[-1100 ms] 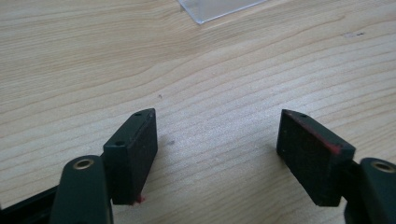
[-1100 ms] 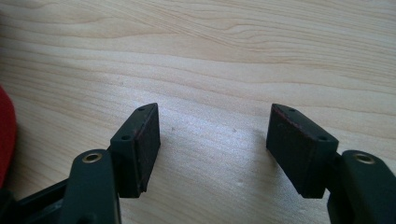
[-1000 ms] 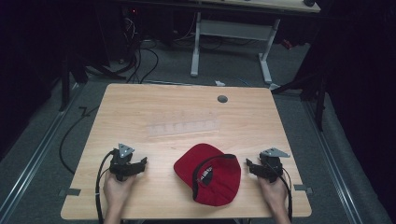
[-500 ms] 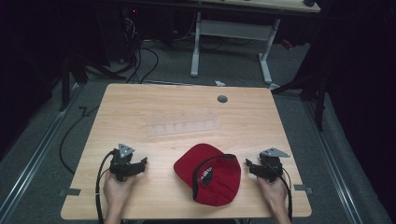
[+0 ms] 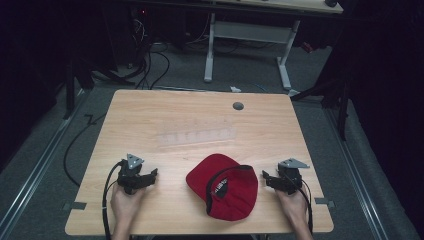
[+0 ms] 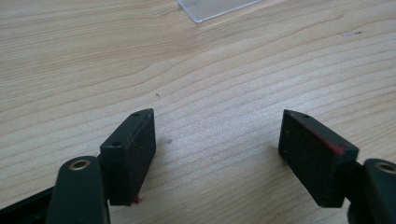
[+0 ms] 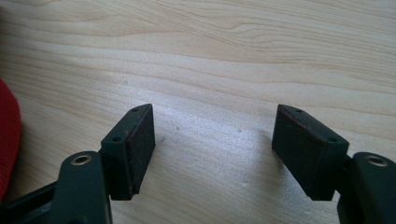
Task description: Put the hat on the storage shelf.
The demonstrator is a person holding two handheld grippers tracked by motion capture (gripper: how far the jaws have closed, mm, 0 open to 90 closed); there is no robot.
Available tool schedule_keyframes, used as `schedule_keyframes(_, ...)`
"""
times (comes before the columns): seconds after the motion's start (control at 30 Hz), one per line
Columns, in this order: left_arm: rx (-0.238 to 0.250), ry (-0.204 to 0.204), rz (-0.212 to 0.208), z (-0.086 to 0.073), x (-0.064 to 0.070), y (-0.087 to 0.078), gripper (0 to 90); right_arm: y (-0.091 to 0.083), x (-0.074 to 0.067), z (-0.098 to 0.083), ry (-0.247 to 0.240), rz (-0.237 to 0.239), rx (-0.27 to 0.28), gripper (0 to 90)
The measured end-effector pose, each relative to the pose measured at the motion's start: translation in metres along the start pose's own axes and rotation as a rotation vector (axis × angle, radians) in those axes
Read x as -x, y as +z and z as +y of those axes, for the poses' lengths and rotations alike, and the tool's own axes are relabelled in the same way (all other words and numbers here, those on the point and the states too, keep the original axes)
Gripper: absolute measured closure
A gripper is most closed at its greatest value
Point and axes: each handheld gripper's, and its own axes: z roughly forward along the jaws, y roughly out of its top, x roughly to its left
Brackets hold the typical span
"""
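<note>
A red cap (image 5: 222, 186) lies on the wooden table (image 5: 150, 115) near its front edge, between the two hands. My left gripper (image 5: 151, 176) rests on the table left of the cap, jaws pointing toward it. In its own view the left gripper (image 6: 217, 114) is open over bare wood. My right gripper (image 5: 266, 179) rests right of the cap, a short gap from its edge. Its jaws have just been opening, and the right gripper (image 7: 213, 109) holds nothing, with the cap (image 7: 7, 140) at the left edge of that view.
A clear plastic tray (image 5: 196, 136) lies across the table's middle, and its corner (image 6: 215, 8) shows ahead of the left jaws. A grey grommet (image 5: 238, 106) sits near the far edge. Beyond the table stand another desk's legs (image 5: 210, 50) and floor cables (image 5: 150, 55).
</note>
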Motion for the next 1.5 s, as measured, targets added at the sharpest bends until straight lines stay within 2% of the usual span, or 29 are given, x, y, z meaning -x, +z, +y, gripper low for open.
schedule_keyframes(0.1,0.000,0.000,0.000,0.000,0.000,0.000,27.7,0.000,0.000,0.000,0.001,0.003,0.000,31.6)
schedule_keyframes(0.13,0.000,-0.001,-0.001,0.000,0.000,0.000,27.6,-0.001,-0.001,0.000,0.002,0.002,0.006,36.6)
schedule_keyframes(0.27,-0.001,0.000,-0.001,0.000,0.000,0.000,27.5,-0.002,0.000,-0.001,0.024,0.009,0.013,40.5)
schedule_keyframes(0.63,-0.001,0.000,-0.001,0.000,0.000,0.000,27.5,-0.026,0.002,-0.001,0.061,0.078,0.105,41.9)
schedule_keyframes(0.73,-0.001,0.000,-0.001,0.000,0.000,0.000,27.5,-0.034,-0.002,-0.001,0.033,0.084,0.126,41.1)
schedule_keyframes(1.07,-0.002,0.000,-0.002,0.000,0.000,0.000,27.5,-0.049,-0.024,0.000,-0.034,0.196,0.151,34.8)
schedule_keyframes(1.23,-0.001,-0.001,-0.002,0.000,0.000,0.000,27.5,-0.049,-0.037,0.004,-0.064,0.229,0.158,33.2)
schedule_keyframes(1.5,-0.001,-0.001,-0.002,0.000,0.000,0.000,27.5,-0.040,-0.046,0.010,-0.087,0.258,0.148,31.8)
